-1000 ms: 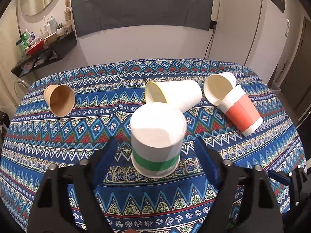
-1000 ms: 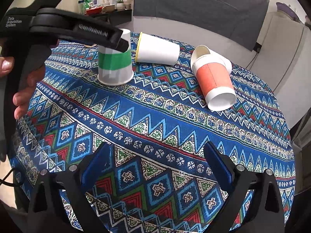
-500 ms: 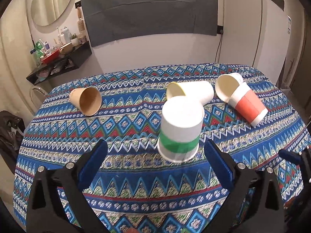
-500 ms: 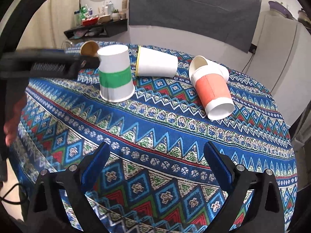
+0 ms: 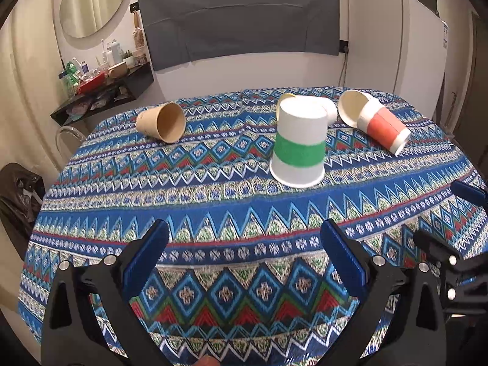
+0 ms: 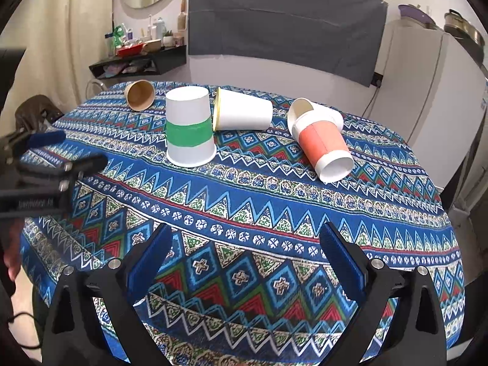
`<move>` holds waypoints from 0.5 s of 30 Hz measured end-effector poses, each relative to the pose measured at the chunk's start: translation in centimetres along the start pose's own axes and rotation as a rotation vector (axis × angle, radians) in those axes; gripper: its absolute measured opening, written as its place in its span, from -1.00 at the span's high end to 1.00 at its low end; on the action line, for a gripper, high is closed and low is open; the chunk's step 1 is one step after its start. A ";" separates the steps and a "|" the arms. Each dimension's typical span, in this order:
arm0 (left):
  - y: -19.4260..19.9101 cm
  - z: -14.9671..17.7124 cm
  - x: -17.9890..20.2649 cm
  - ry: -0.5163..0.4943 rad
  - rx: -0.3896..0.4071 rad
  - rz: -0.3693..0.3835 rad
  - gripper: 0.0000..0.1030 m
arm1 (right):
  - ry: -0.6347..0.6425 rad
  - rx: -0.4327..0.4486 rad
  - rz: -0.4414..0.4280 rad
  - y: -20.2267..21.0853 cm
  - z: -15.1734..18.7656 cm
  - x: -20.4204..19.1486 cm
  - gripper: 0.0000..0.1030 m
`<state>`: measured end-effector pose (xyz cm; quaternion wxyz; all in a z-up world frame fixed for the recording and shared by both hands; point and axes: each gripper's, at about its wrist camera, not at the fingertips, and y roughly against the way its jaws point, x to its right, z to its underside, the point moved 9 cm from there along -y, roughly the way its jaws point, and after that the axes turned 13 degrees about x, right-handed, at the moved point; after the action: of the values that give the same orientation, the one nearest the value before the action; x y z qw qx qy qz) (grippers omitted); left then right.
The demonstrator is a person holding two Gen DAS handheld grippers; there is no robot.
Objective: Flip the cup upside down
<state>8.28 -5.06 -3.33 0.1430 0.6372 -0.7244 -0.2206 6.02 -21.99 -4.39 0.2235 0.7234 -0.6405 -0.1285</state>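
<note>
A white cup with a green band (image 5: 299,146) stands upside down on the patterned tablecloth (image 5: 213,207); it also shows in the right wrist view (image 6: 189,128). My left gripper (image 5: 244,256) is open and empty, well back from that cup near the table's front. My right gripper (image 6: 244,256) is open and empty over the front of the table. A brown cup (image 5: 163,122), a white yellow-rimmed cup (image 6: 242,114) and a red-banded cup (image 6: 323,143) nested against another white cup lie on their sides.
The left gripper's body (image 6: 45,177) shows at the left of the right wrist view. A black shelf (image 5: 103,97) with bottles hangs at back left, a white fridge (image 5: 396,45) stands at back right, and a dark bag (image 5: 18,195) sits left of the table.
My left gripper has pulled back from the green-banded cup, which stays standing upside down. The right gripper has drawn back and risen a little.
</note>
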 end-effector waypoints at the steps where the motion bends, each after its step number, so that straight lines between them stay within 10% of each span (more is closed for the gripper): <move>1: 0.1 0.3 -0.1 0.012 0.001 0.005 -0.89 | -0.001 0.009 0.007 0.1 0.0 0.0 -0.80; 15: -0.4 3.1 0.9 0.019 0.033 0.024 -0.89 | -0.127 0.068 0.041 -0.1 1.7 2.0 -0.80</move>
<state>7.03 -5.58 -6.26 0.1420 0.6327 -0.7342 -0.2010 5.60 -24.22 -5.75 0.1602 0.7079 -0.6719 -0.1477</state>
